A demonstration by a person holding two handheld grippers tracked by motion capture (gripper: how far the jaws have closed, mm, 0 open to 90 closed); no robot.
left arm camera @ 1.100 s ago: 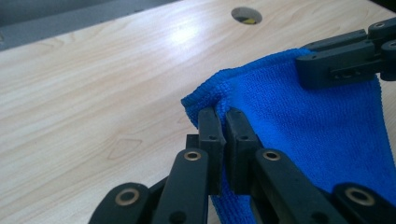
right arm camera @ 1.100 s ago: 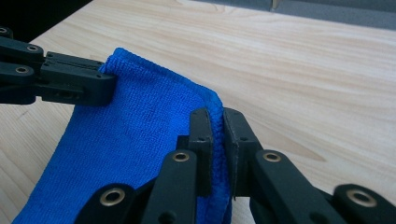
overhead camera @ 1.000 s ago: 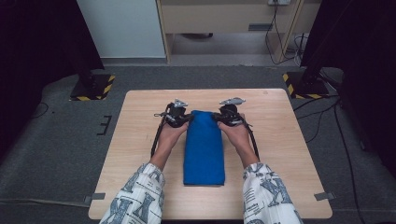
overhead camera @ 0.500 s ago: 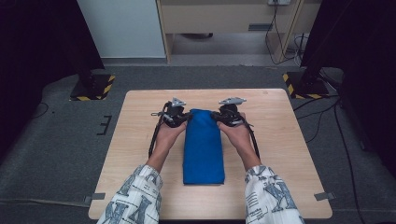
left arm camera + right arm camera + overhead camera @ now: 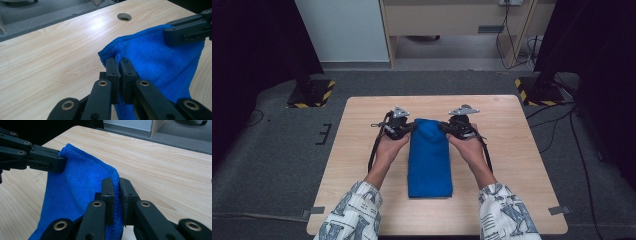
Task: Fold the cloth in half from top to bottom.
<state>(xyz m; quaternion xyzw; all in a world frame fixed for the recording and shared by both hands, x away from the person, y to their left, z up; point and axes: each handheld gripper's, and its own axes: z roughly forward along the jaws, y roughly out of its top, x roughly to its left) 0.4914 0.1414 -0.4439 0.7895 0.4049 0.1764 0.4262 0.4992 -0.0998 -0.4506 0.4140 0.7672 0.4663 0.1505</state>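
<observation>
A folded blue cloth (image 5: 429,160) lies lengthwise on the middle of the wooden table (image 5: 512,150). Its far end is lifted off the wood. My left gripper (image 5: 411,127) pinches the far left corner, and in the left gripper view the jaws are shut on the blue cloth (image 5: 155,57) at the left gripper (image 5: 119,65). My right gripper (image 5: 445,125) holds the far right corner; in the right gripper view the right gripper (image 5: 116,185) is shut on the cloth (image 5: 75,182) edge. Each gripper view shows the other gripper's fingers (image 5: 185,31) (image 5: 45,158) clamped on the opposite corner.
A round cable hole (image 5: 124,16) sits in the tabletop beyond the cloth. Bare wood lies on both sides of the cloth. A white cabinet (image 5: 344,27) and a wooden desk (image 5: 452,20) stand beyond the table, with dark stands (image 5: 542,75) at the corners.
Both grippers have drawn slightly toward the person with the cloth's far end, which now rises off the table and bunches a little.
</observation>
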